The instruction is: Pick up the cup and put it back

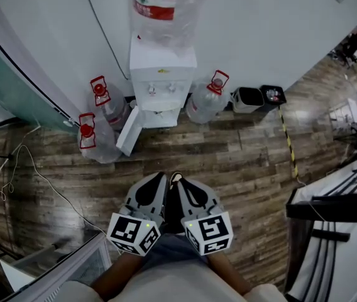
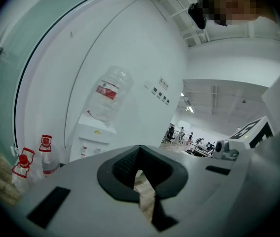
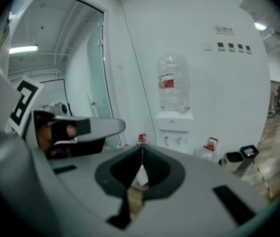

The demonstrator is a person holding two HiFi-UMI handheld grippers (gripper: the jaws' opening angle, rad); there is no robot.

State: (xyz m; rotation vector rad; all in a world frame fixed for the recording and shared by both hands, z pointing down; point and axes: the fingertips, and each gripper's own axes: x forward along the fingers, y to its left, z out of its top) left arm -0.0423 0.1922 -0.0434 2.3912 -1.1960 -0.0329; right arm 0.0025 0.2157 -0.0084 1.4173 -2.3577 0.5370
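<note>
The person stands facing the water dispenser (image 1: pixel 161 83), which is at twelve o'clock from them against the white wall, with an upturned bottle (image 1: pixel 163 11) on top. Both tools are held low and side by side in front of the body. The left gripper (image 1: pixel 159 177) and the right gripper (image 1: pixel 180 181) almost touch and both point toward the dispenser, a carrying posture rather than a reach, I would say. Each has its jaws drawn together with nothing between them, as each gripper's own view shows.

No cup shows in any view, so its place relative to the tools cannot be told. My guess is that it sits at the dispenser, perhaps behind the lower door (image 1: pixel 130 131), which hangs open at eleven o'clock. Spare bottles (image 1: pixel 97 140) stand on the wooden floor (image 1: pixel 241 162) at ten and one o'clock, and bins (image 1: pixel 247 98) at two, all well apart from the grippers.
</note>
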